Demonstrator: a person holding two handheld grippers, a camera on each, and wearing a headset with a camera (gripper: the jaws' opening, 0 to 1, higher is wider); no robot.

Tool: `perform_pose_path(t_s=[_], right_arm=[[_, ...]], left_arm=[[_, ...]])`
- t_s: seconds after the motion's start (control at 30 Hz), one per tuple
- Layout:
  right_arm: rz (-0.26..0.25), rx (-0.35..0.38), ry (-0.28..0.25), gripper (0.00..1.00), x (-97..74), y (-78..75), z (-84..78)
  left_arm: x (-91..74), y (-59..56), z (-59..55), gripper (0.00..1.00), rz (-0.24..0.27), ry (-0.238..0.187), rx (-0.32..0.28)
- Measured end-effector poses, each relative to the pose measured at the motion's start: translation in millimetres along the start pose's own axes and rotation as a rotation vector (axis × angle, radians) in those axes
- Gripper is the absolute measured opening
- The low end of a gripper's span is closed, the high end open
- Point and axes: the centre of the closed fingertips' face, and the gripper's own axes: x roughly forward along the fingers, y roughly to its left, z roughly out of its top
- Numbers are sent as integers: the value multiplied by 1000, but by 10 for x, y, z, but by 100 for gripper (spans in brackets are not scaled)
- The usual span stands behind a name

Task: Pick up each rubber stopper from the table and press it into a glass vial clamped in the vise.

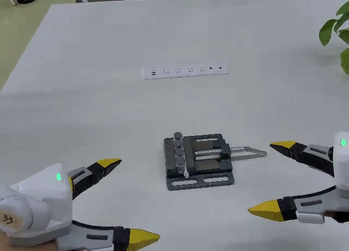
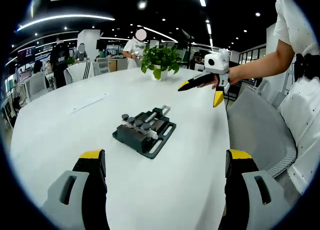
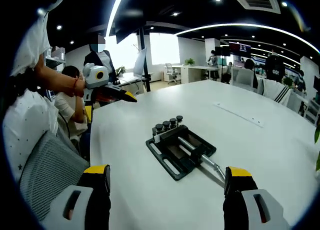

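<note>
Closest to us, low on the L side, we hold the L gripper (image 1: 125,200). Its 2 black jaws w/ yellow tips are spread wide. Nothing is between them. In the right gripper view it is up in the air by the table's edge, in a person's hand.

On the R side we hold the R gripper (image 1: 274,177). Its jaws are spread wide too & hold nothing.

A bit further out, between the 2 grippers, a small dark vise (image 1: 199,161) sits flat on the white table (image 1: 82,109). Both grippers are well apart from it. A row of 4 little vials (image 1: 179,151) stands upright at the vise's L end in the head view. Their tops look dark grey. We can't tell if those tops are stoppers, or if the vise is pinching the vials. A tiny pale thing lies at the near end of the row; it is too small to tell what it is. A thin metal handle (image 1: 248,150) sticks out of the vise toward the R gripper. It is near the jaw tip but not touching.

Further back, a long white power strip (image 1: 184,71) lies flat on the table, well past the vise.

At the far R edge we see green plant leaves (image 1: 337,30). In the left gripper view the plant stands on the table's far side, w/ people & ceiling lights behind it.
</note>
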Motion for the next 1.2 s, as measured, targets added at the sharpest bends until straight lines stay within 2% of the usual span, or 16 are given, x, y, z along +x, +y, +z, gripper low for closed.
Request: perform_pose_path(t_s=[0.37, 1.2], right_arm=[[-9, 4, -7, 94, -83, -112, -53], [-13, -5, -13, 93, -106, -75, -10]], left_arm=[[29, 39, 3, 99, 4, 6, -5], [13, -21, -9, 99, -5, 13, 0]])
